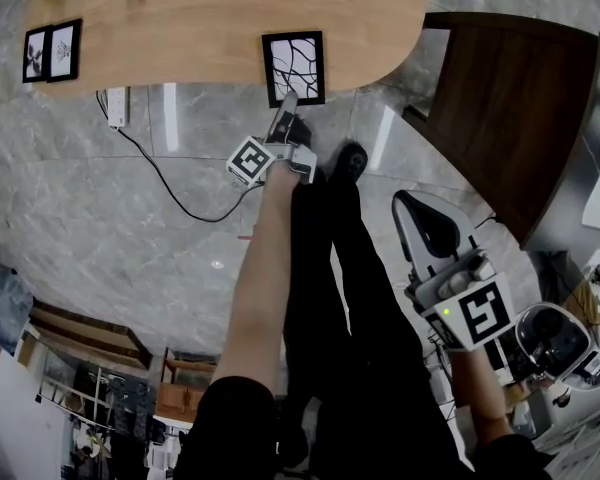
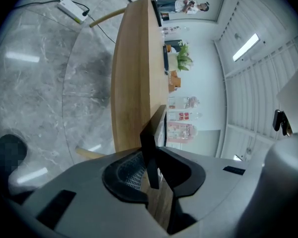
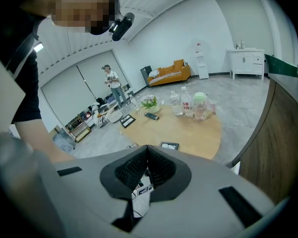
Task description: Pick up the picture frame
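Note:
A black picture frame (image 1: 294, 66) with a branch-like print lies on the near edge of the wooden table (image 1: 200, 18). My left gripper (image 1: 285, 120) reaches to the frame's near edge from below. In the left gripper view the frame's dark edge (image 2: 150, 148) stands between the two pads, which close against it, with the table (image 2: 134, 73) running away beyond. My right gripper (image 1: 417, 208) hangs low at the right, away from the table. In the right gripper view its pads (image 3: 139, 165) meet with nothing between them.
Two smaller framed pictures (image 1: 51, 51) lie at the table's left end. A power strip (image 1: 118, 108) and its cable lie on the marble floor under the table edge. A dark wooden cabinet (image 1: 510, 108) stands at the right. The person's legs and shoe (image 1: 352, 160) are below the frame.

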`<action>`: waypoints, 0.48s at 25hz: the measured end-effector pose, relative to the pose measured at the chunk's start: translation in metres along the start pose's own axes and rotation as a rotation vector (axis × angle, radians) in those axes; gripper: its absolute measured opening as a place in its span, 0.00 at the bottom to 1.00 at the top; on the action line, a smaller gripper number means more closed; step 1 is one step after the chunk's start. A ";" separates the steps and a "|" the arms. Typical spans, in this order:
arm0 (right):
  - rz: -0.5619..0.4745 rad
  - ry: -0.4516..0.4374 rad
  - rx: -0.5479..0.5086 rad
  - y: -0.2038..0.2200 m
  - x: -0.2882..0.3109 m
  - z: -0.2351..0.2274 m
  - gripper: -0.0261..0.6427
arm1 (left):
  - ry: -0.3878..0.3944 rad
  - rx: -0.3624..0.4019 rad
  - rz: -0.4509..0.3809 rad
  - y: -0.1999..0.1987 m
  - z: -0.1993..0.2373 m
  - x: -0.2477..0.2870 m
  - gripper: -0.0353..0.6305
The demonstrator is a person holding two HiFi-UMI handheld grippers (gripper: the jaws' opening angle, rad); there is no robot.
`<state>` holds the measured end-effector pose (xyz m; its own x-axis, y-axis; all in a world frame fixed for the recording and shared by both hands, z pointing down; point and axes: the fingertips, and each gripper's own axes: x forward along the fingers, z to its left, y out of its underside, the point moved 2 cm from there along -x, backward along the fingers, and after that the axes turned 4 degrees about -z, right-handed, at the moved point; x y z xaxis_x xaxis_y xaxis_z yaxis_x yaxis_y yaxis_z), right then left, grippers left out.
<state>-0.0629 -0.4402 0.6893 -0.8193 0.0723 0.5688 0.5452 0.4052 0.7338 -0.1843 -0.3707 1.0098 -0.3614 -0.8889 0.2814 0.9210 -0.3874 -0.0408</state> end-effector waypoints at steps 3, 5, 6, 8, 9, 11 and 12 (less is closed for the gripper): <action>-0.015 0.005 0.002 -0.006 -0.005 0.000 0.06 | 0.012 -0.017 -0.002 0.000 -0.006 -0.002 0.18; -0.026 0.009 -0.001 -0.011 -0.010 0.001 0.06 | 0.044 -0.075 -0.009 0.004 -0.022 -0.003 0.17; -0.031 0.011 -0.003 -0.014 -0.014 0.003 0.06 | 0.054 -0.090 -0.009 0.006 -0.029 -0.005 0.17; -0.044 0.013 -0.010 -0.020 -0.020 0.007 0.06 | 0.065 -0.098 -0.012 0.006 -0.039 -0.009 0.17; -0.054 0.013 -0.012 -0.024 -0.022 0.009 0.06 | 0.068 -0.095 -0.015 0.005 -0.043 -0.011 0.17; -0.079 0.013 -0.015 -0.031 -0.027 0.013 0.06 | 0.075 -0.088 -0.018 0.002 -0.052 -0.013 0.17; -0.089 0.012 -0.017 -0.035 -0.030 0.015 0.06 | 0.081 -0.086 -0.017 0.000 -0.058 -0.014 0.17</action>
<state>-0.0605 -0.4429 0.6408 -0.8626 0.0254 0.5053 0.4732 0.3940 0.7879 -0.1871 -0.3722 0.9500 -0.3906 -0.8976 0.2043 0.9001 -0.4189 -0.1196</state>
